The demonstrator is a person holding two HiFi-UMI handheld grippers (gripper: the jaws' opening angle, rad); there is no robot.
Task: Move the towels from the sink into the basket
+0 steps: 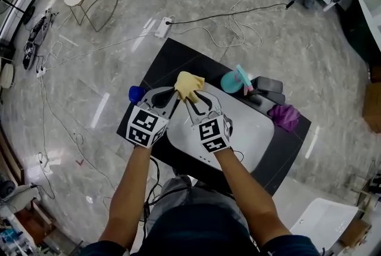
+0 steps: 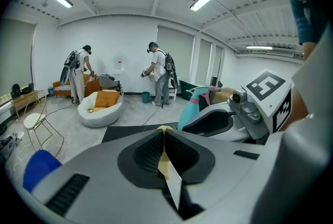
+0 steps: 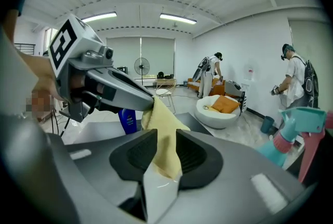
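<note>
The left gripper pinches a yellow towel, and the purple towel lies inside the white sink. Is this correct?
Not quite. The purple towel lies outside the sink, on the black table beside the sink's right end, as the head view shows. The left gripper is indeed shut on the yellow towel.

I see a black worktop (image 1: 178,61) standing on the marble floor (image 1: 89,88). On it sit a white sink (image 1: 256,130), a teal spray bottle (image 1: 233,81), a blue bottle (image 1: 136,93) and a purple cloth (image 1: 285,116).
</note>
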